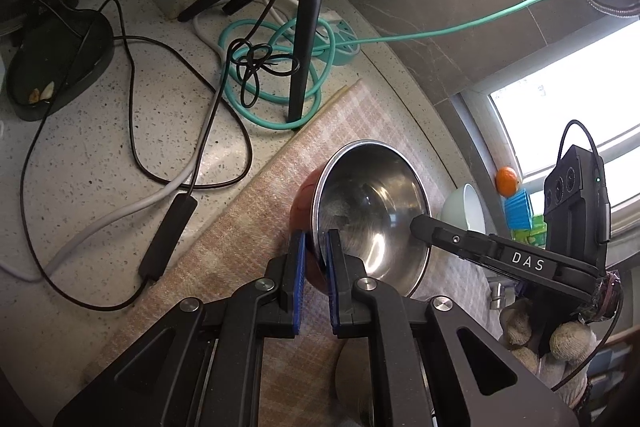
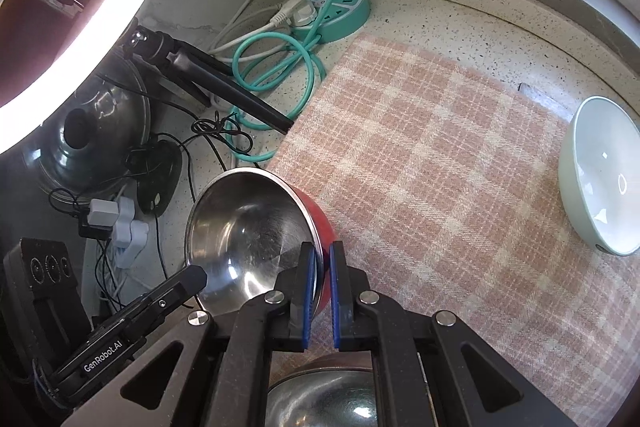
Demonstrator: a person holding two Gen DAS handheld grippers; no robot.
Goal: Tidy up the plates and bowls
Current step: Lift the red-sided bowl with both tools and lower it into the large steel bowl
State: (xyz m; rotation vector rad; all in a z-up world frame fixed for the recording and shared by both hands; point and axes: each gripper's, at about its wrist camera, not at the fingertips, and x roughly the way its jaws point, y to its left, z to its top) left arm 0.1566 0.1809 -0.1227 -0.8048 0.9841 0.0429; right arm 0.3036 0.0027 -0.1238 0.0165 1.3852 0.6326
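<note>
Holding the red steel bowl [image 1: 372, 211] from two sides. Left gripper [image 1: 316, 247] closed tight on the rim, one blue pad inside against the steel, the other outside against the red wall. Right gripper [image 2: 320, 259] clamped likewise on the opposite rim, one pad within and one without. Bowl tilted between the two pairs of fingers, its open mouth facing up and slightly toward the right fingers.

Directly beneath the right fingers, close to the wrist: a second steel bowl [image 2: 320, 399], mouth up, probably the one to nest into. Well ahead and to the right of the right fingers: a pale green bowl [image 2: 600, 187] on the checked mat [image 2: 440, 147], well apart from the grip. To the left of the right fingers, beyond the mat's edge: loose cables [image 2: 224, 131].

To do this step well:
- Hold both pinches firm, since thin, slick steel can slip out of a light grip.
- Move both hands together at the same pace to avoid twisting the rim or prying one pad off.
- Level the bowl before lowering it.
- Centre it over the bowl underneath, then set it down gently.
- Release only once it is seated, one side and then the other.
- Stay clear of the cables.
</note>
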